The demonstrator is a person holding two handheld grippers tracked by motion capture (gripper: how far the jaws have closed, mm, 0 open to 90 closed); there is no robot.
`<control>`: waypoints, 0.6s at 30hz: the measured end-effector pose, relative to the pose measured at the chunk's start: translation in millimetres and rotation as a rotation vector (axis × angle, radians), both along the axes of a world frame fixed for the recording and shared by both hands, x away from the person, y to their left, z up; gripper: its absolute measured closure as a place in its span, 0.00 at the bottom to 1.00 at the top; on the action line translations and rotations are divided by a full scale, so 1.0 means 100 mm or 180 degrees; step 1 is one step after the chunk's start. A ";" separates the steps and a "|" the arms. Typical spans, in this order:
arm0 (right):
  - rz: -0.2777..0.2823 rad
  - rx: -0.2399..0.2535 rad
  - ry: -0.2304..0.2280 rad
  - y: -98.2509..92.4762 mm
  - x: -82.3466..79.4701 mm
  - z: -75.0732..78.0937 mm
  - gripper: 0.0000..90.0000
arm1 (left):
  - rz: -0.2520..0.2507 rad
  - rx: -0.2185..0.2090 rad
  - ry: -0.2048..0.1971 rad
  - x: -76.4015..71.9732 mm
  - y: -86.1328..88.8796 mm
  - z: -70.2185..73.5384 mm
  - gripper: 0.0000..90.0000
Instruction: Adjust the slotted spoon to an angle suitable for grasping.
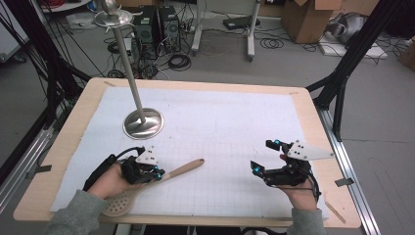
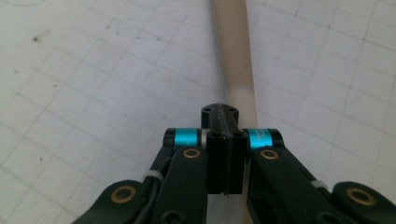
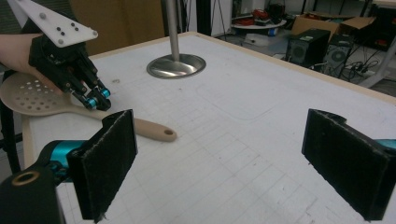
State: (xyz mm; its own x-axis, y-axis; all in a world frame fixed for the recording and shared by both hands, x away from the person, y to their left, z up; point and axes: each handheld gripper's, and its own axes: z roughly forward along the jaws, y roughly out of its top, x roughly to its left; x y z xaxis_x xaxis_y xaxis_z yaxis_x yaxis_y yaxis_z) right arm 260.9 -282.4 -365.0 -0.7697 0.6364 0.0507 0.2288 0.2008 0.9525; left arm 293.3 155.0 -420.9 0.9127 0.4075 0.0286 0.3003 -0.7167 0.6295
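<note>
Here we found the left gripper (image 1: pixel 157 172) clamped on the slotted spoon's (image 1: pixel 147 188) handle near the table's (image 1: pixel 58 161) near-left corner. The spoon's long axis ran toward the table's centre, while the right gripper (image 1: pixel 265 157) stood released, well apart.

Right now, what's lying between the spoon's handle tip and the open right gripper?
Nothing: the high view shows bare white mat between the slotted spoon and the right gripper.
</note>
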 end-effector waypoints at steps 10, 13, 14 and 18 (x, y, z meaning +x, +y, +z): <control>0.0004 0.0018 -0.0020 -0.01 0.00 0.01 0.10 | -0.0113 0.0012 0.0025 -0.04 -0.14 -0.05 0.99; 0.0006 0.0016 -0.0024 -0.01 0.00 0.01 0.10 | -0.0100 -0.0027 0.0002 -0.04 -0.12 -0.02 0.99; 0.0005 0.0013 -0.0022 -0.02 0.00 0.01 0.10 | -0.0097 -0.0045 -0.0006 -0.04 -0.10 -0.01 0.99; 0.0004 0.0010 -0.0008 -0.01 0.00 0.00 0.10 | -0.0086 -0.0145 -0.0010 -0.05 -0.01 0.06 0.94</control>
